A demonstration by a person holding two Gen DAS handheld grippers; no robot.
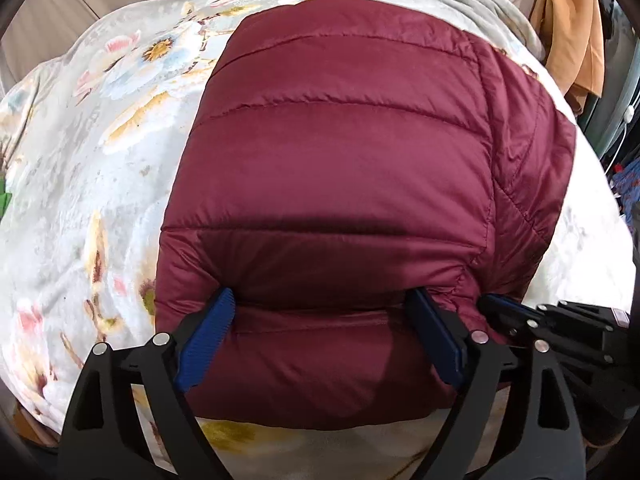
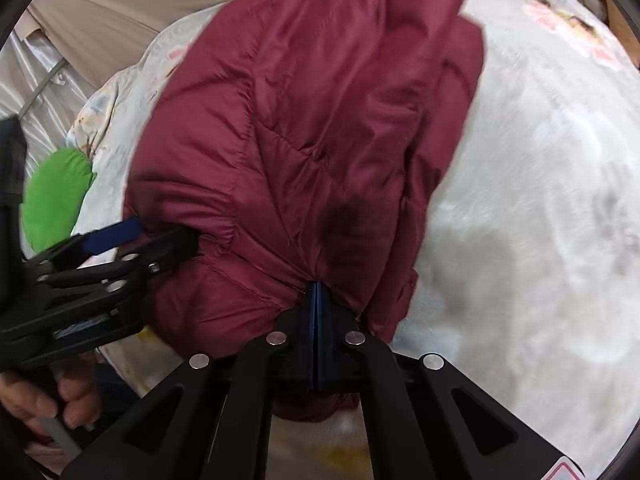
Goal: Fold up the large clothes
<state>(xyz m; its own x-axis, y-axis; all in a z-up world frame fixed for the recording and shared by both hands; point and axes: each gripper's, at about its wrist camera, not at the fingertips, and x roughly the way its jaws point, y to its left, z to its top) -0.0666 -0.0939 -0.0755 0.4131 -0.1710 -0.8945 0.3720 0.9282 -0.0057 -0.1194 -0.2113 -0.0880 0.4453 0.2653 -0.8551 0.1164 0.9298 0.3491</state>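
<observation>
Bedspread (image 1: 80,184) with a floral print lies under everything, on the bed, and a green cloth (image 2: 56,196) sits off to the left of my left claw (image 1: 320,340). That left claw is spread wide, its blue pads (image 1: 206,344) straddling the near puffy edge of the maroon quilted jacket (image 1: 340,160) without pinching it. Just to its right, my right claw (image 2: 317,336) is clenched flat, its tips buried in a gathered crease at the jacket's near hem; whether any fabric is caught I cannot tell. The jacket looks already doubled over ahead of both claws. My judgement: press the padding flat before gripping, then close the left claw on both layers so the next fold stays square.
</observation>
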